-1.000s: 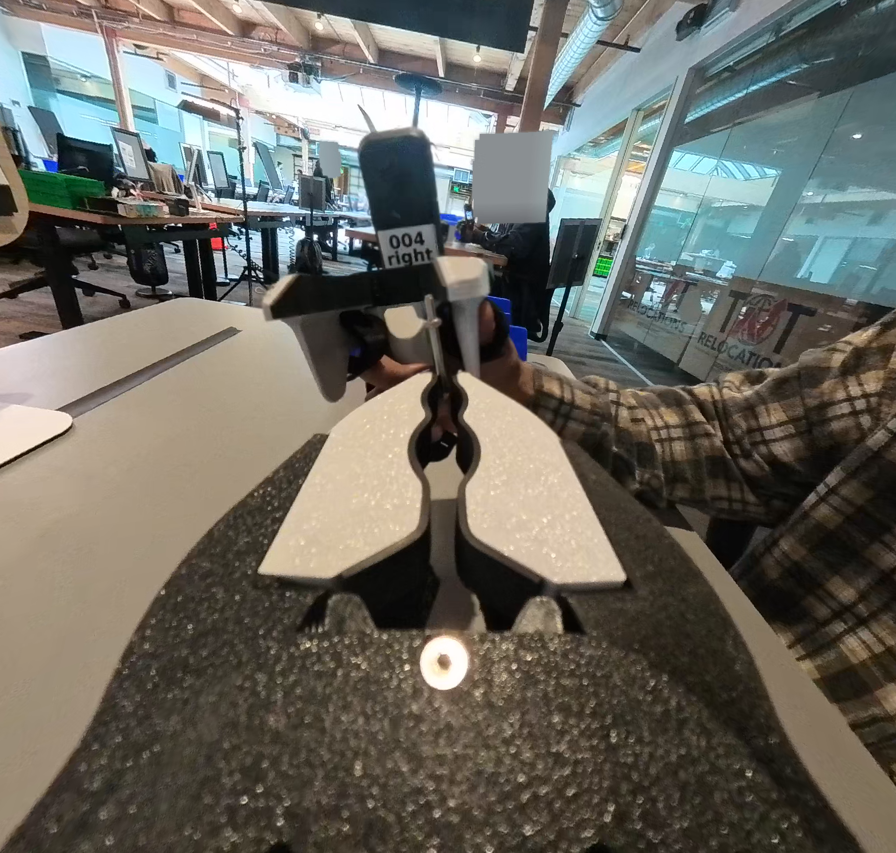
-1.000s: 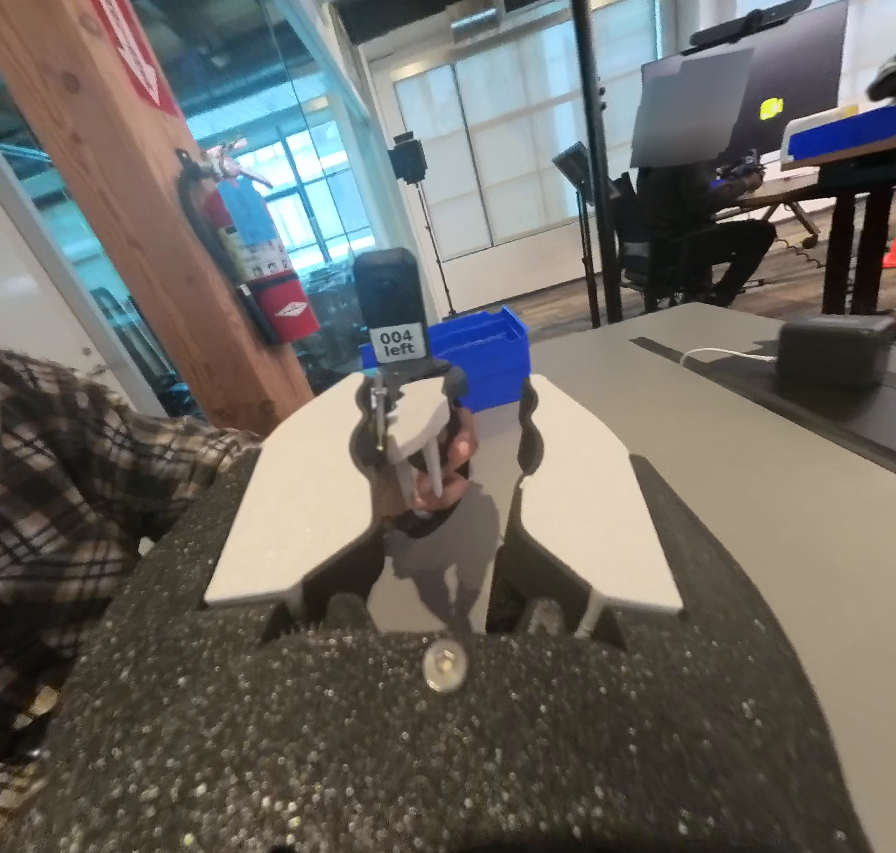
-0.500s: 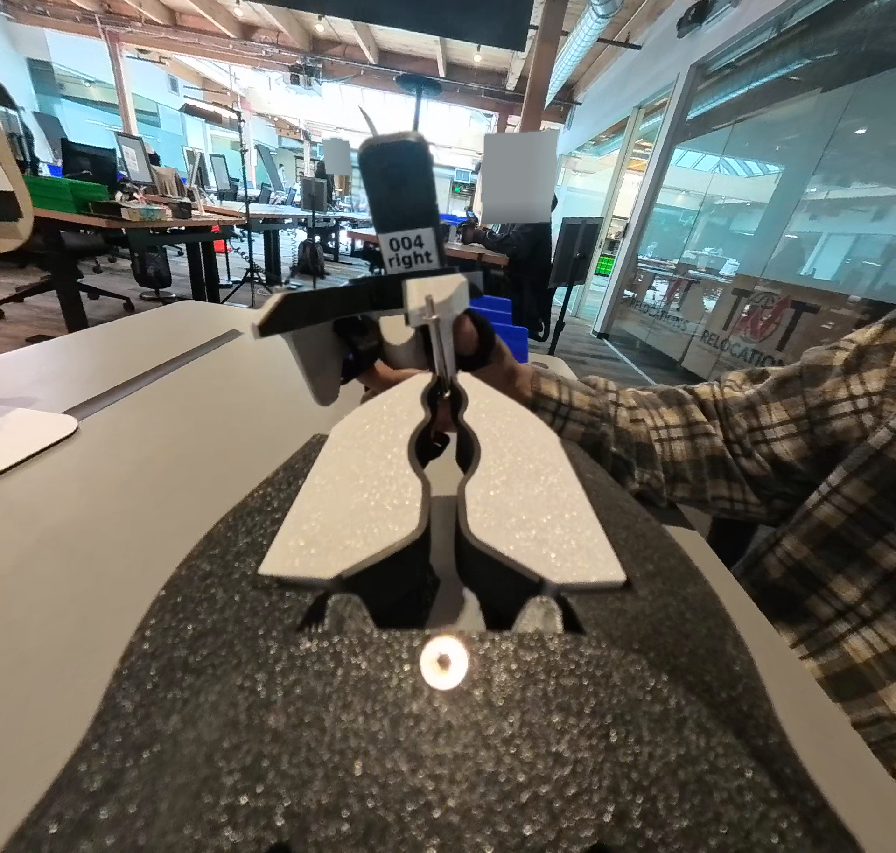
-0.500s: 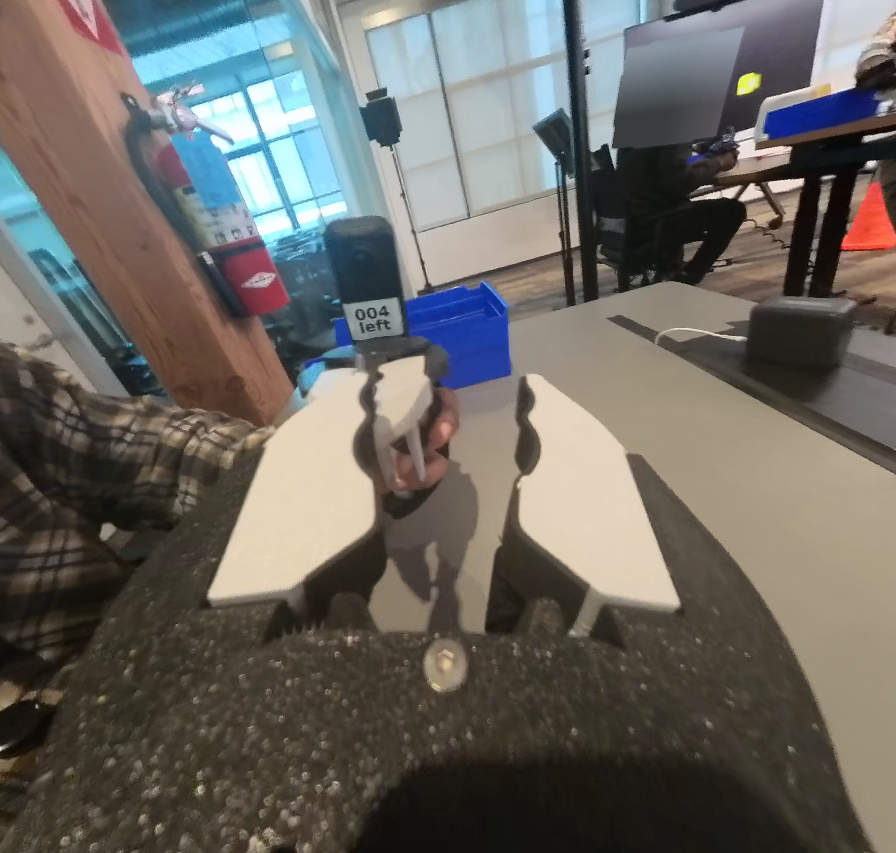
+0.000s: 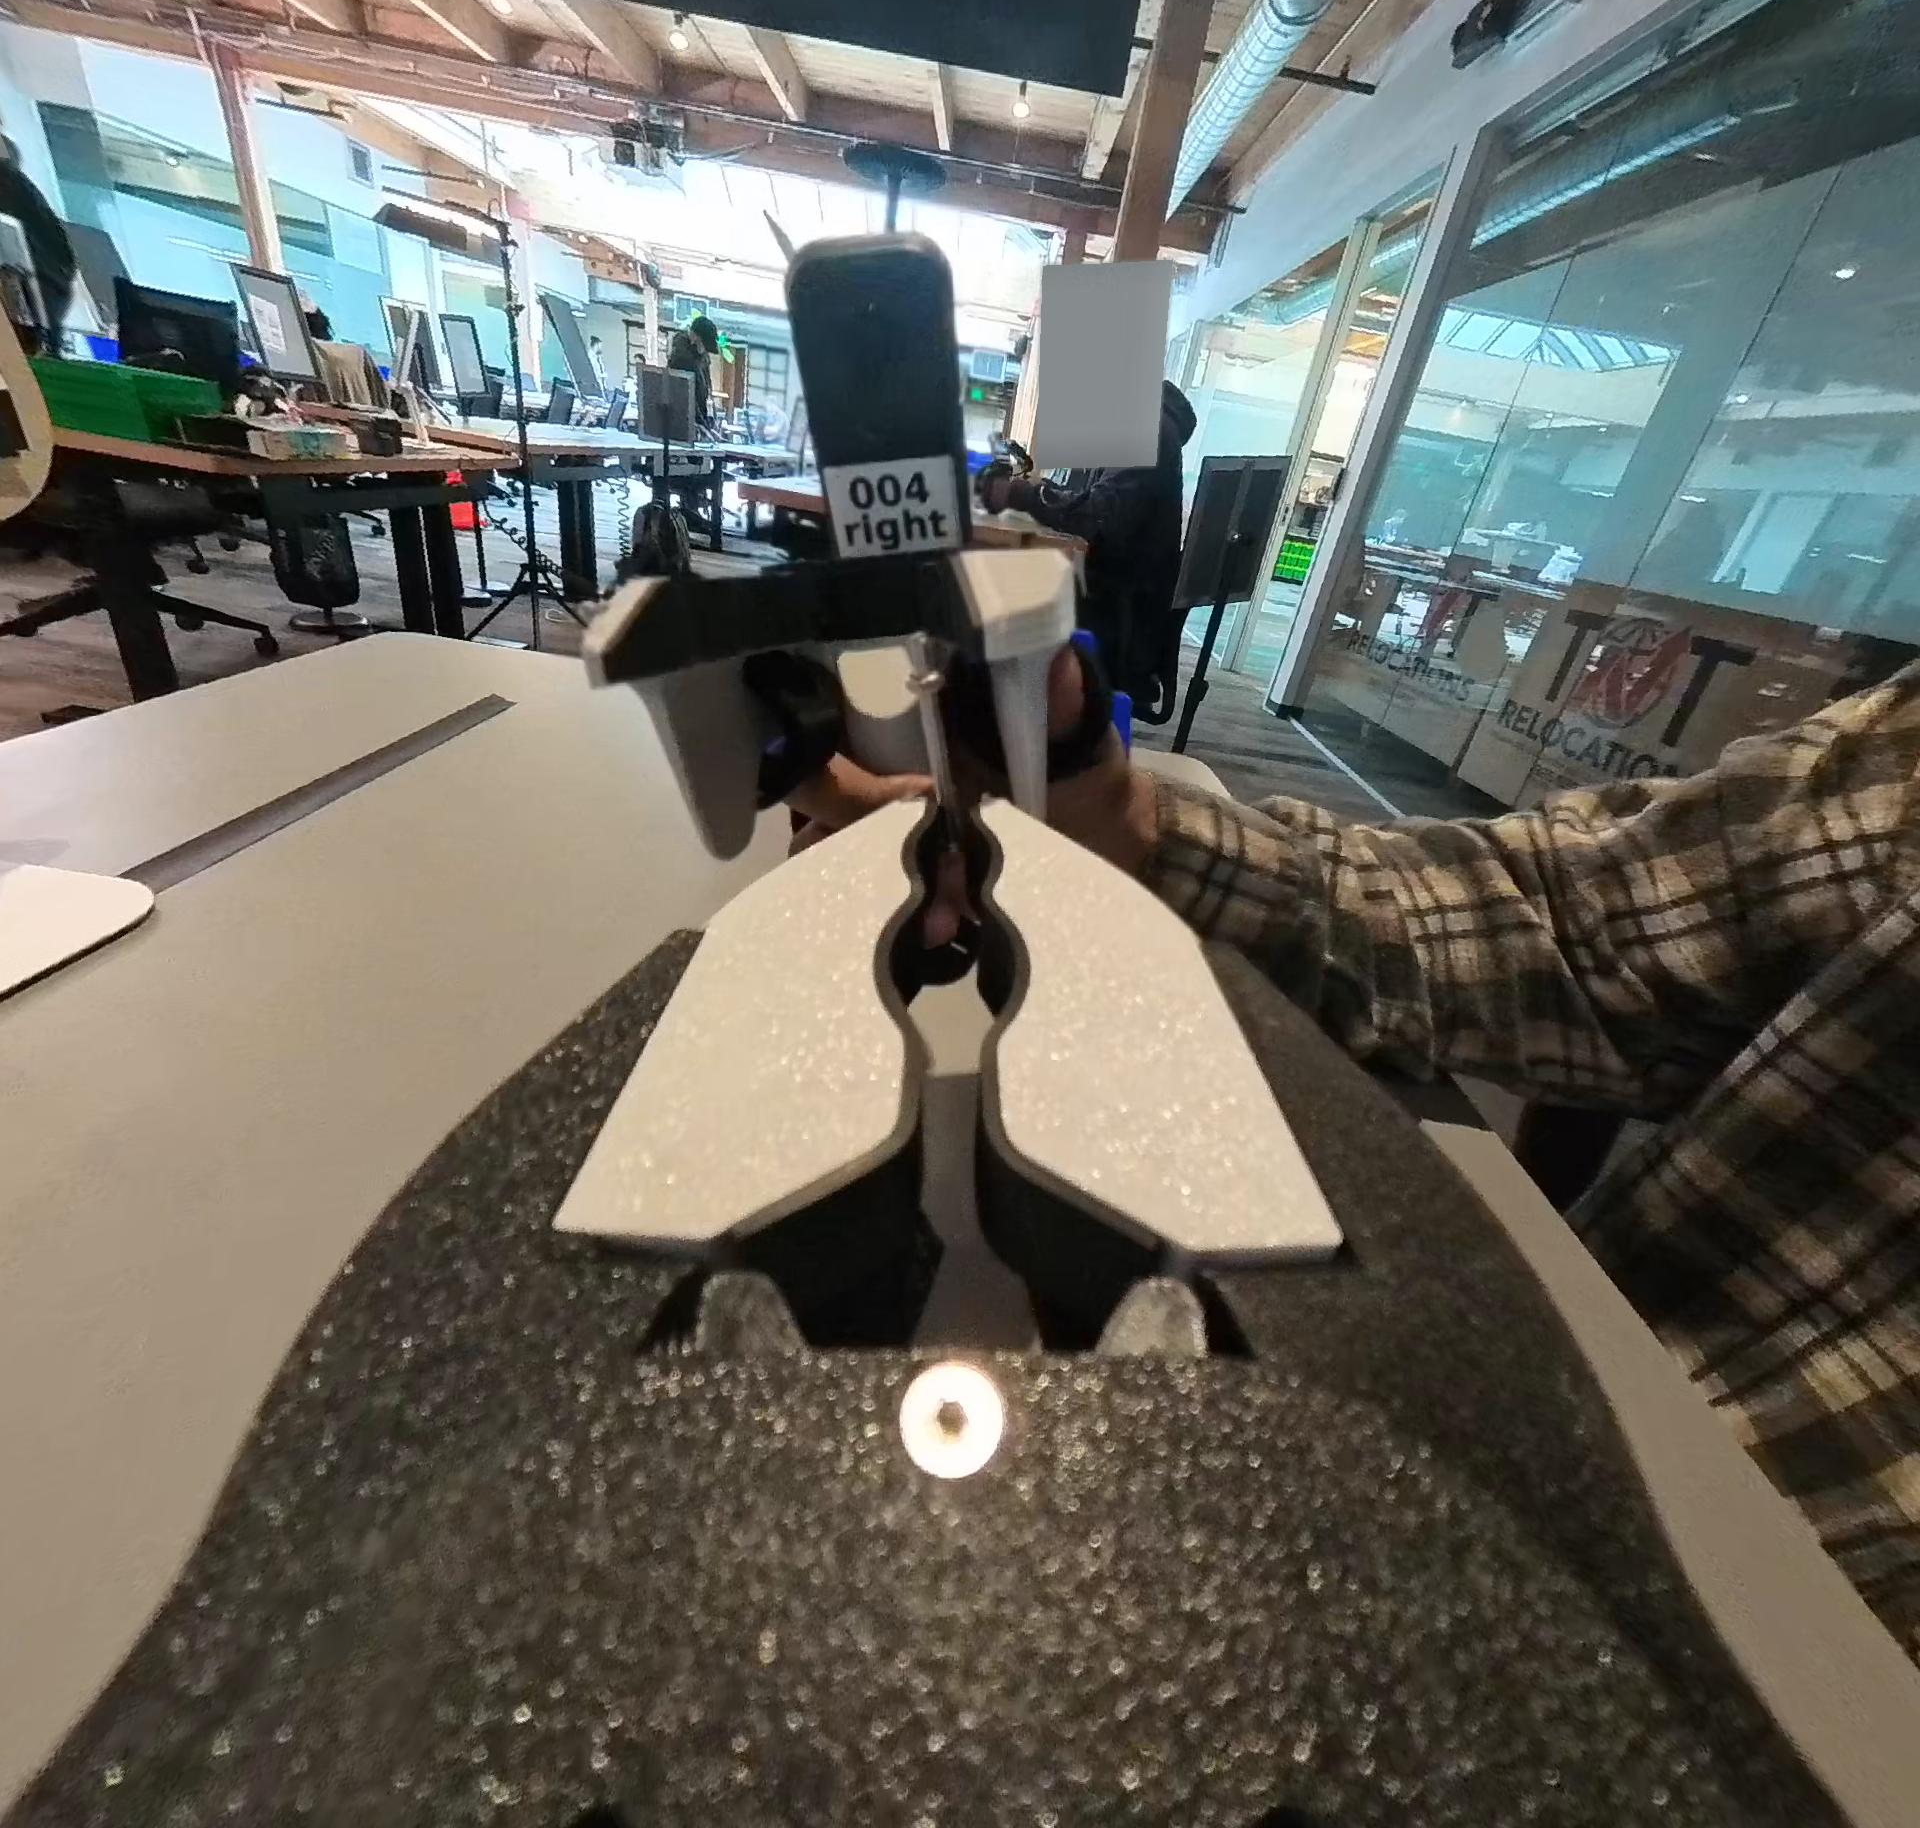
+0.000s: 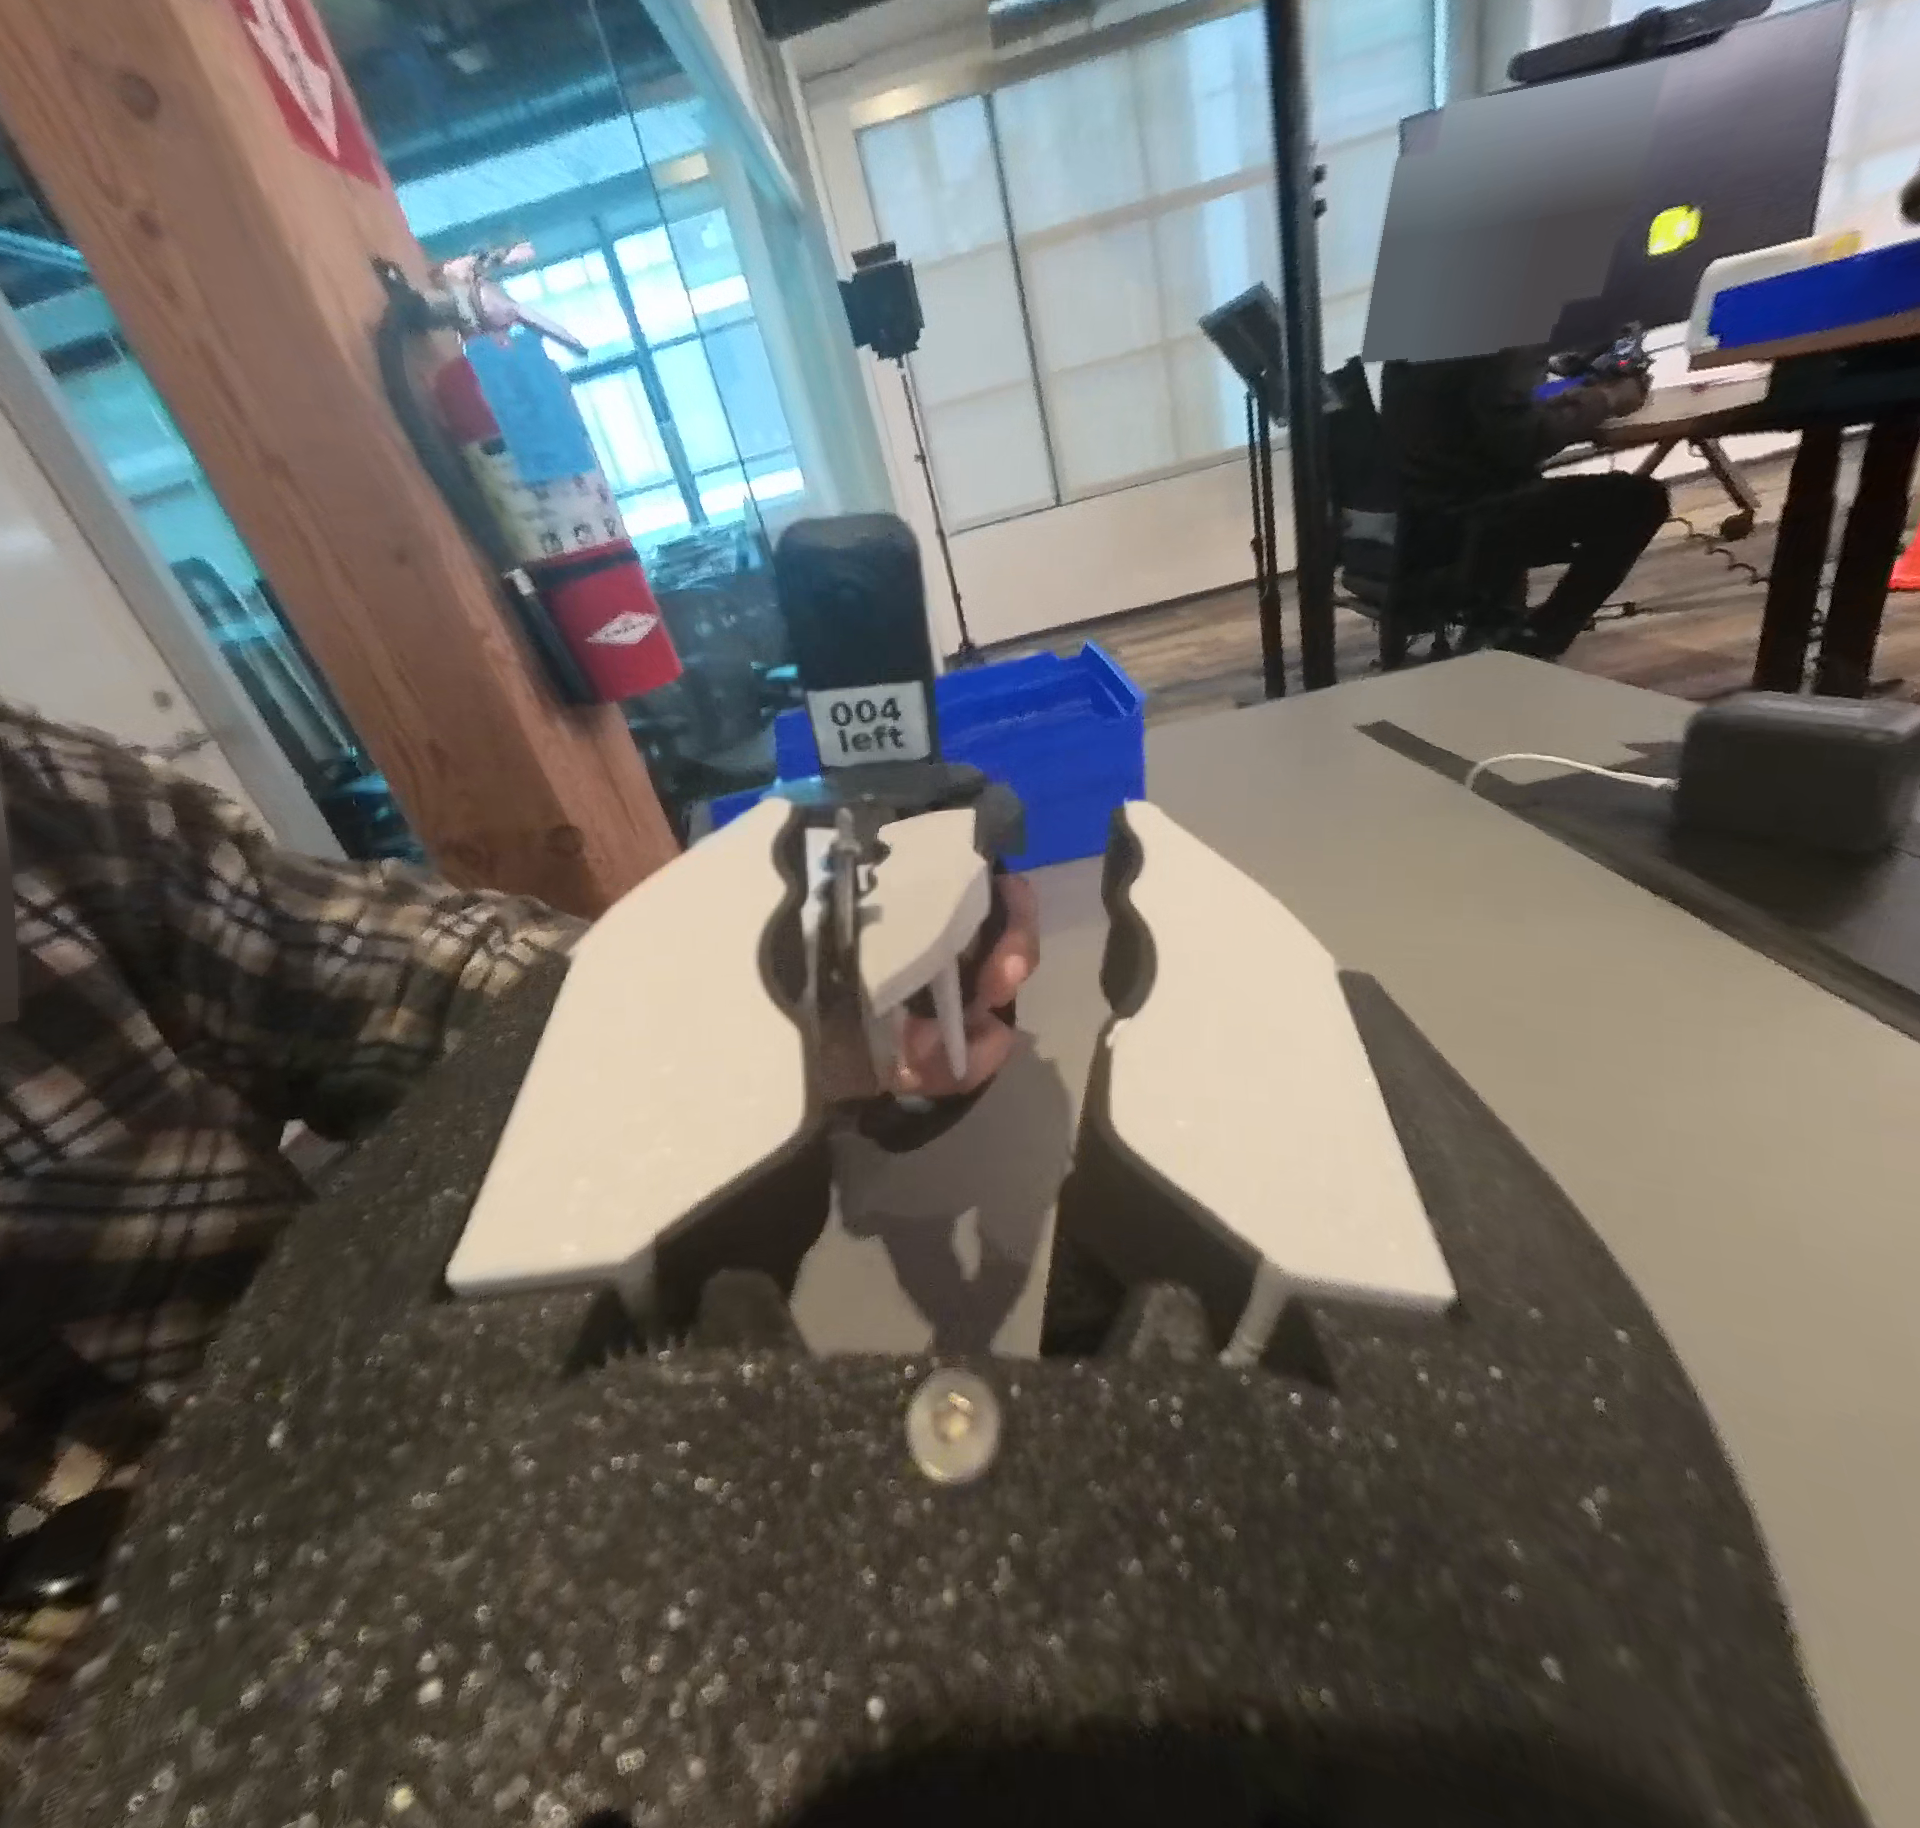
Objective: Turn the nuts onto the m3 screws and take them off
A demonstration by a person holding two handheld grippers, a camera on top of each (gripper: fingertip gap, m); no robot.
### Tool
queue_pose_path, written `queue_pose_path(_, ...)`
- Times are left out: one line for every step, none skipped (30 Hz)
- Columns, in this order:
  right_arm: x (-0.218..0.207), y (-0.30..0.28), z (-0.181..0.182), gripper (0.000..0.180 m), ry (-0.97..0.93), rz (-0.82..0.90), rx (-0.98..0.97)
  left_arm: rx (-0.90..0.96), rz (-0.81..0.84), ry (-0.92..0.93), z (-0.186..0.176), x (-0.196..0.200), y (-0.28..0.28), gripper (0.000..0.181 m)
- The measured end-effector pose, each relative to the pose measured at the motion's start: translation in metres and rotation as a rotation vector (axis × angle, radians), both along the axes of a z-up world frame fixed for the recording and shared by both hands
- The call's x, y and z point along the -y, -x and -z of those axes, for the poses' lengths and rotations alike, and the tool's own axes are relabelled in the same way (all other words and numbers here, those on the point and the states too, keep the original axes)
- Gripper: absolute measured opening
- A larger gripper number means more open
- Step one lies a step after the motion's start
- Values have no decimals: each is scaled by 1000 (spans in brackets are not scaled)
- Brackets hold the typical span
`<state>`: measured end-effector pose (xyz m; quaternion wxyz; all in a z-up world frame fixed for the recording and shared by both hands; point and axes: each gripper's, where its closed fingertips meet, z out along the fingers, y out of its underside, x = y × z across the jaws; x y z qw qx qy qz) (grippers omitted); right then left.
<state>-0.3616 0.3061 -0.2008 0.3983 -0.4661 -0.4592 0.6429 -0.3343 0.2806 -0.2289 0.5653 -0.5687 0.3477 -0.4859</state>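
My left gripper (image 5: 948,822) is shut on the lower end of a thin M3 screw (image 5: 932,739), which stands up from its tips. A small nut (image 5: 923,679) sits near the screw's top. My right gripper (image 5: 873,781) faces it, open, with the screw's top between its two white fingers. In the right wrist view my right gripper (image 6: 951,843) is wide open, and the screw (image 6: 847,879) stands close to its left finger, held by the left gripper (image 6: 847,911). Both grippers are above the grey table (image 5: 312,947).
A plaid sleeve (image 5: 1558,926) reaches in from the right. A blue bin (image 6: 1039,739) stands at the table's far edge, beside a wooden post (image 6: 260,428). A dark grey box with a white cable (image 6: 1797,781) sits at the right. A white pad (image 5: 52,916) lies at the left. The tips of one gripper are about 4 cm away from the tips of the other.
The right gripper has swung slightly sideways around the screw's top and back, staying open. The left gripper has stayed shut on the screw.
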Motion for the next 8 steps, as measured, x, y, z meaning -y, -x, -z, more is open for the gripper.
queue_pose_path(3, 4, 3, 54, -17, 0, 25, -2, 1, 1, 1, 0, -1, 3)
queue_pose_path(1, 6, 8, 53, -30, 16, 49, -6, -1, 1, 1, 0, -1, 4)
queue_pose_path(-3, 4, 9, 55, -28, 32, 50, -10, -9, 1, 1, -1, 0, 4)
queue_pose_path(-7, 1, 9, 56, -8, 35, 42, -7, -11, -3, 0, -1, 1, 3)
queue_pose_path(-12, -3, 8, 50, 12, 44, 31, 4, -5, -4, -2, 0, 2, 3)
queue_pose_path(-14, -6, 6, 51, 24, 46, 13, 9, -4, -4, -3, 0, 3, 3)
queue_pose_path(-12, -6, 3, 52, 26, 32, 0, 6, -7, -7, -3, 0, 3, 3)
queue_pose_path(-7, -5, 0, 53, 17, 16, -6, 2, -8, -8, -2, 0, 2, 3)
